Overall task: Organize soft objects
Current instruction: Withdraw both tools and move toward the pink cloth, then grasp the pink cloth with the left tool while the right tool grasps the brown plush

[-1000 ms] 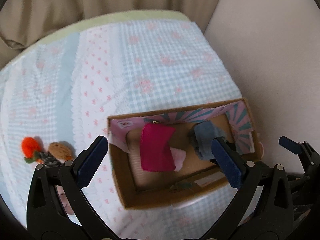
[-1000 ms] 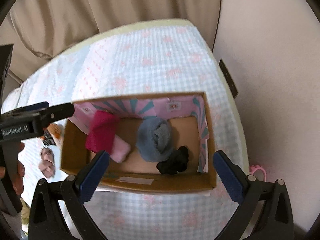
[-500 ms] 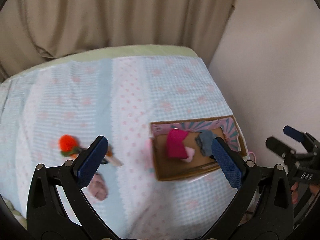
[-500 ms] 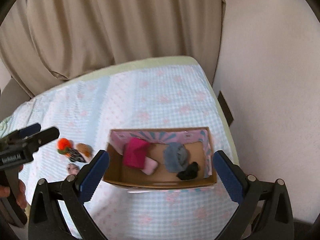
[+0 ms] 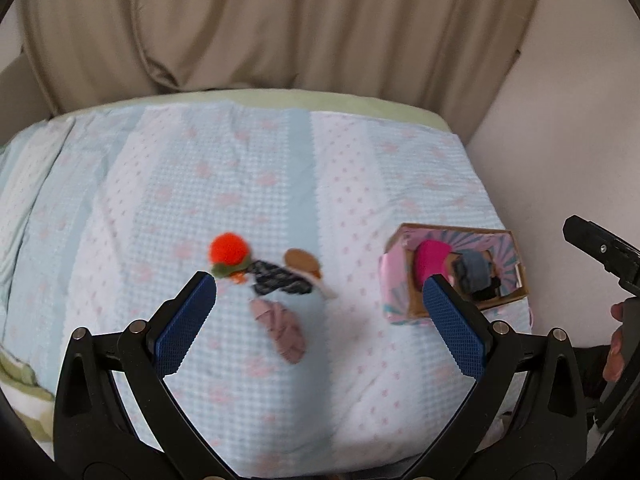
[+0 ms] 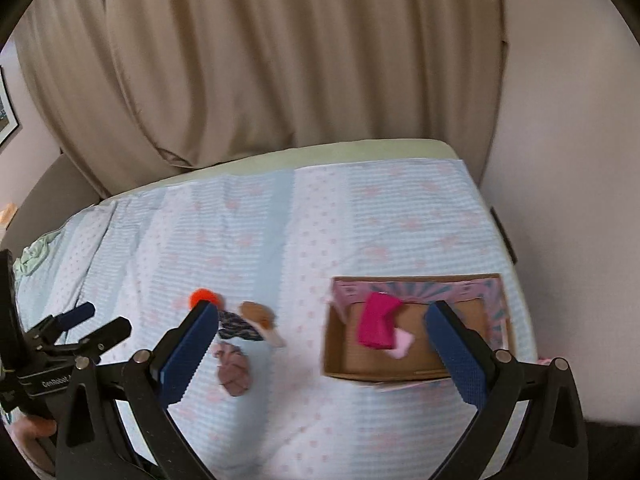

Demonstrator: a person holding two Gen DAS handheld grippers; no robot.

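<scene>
A cardboard box (image 5: 516,295) with a pink patterned lining stands at the bed's right edge; it also shows in the right wrist view (image 6: 334,354). Inside lie a magenta cloth (image 5: 430,258), a grey-blue cloth (image 5: 474,270) and a black item (image 5: 486,292). Loose on the quilt lie an orange pom-pom (image 5: 226,249), a dark patterned cloth (image 5: 280,278), a tan piece (image 5: 303,262) and a mauve piece (image 5: 282,328). My left gripper (image 5: 320,316) is open and empty, high above them. My right gripper (image 6: 324,350) is open and empty, high above the bed.
The bed carries a light blue and white quilt (image 5: 240,184) with pink flowers. Beige curtains (image 5: 280,20) hang behind it and a plain wall (image 6: 568,160) runs along its right side. A small pink item (image 6: 544,360) lies between box and wall.
Both grippers have pulled up and back from the box, so box and bed look smaller. The left view has swung left onto the loose items. Both jaws stayed open.
</scene>
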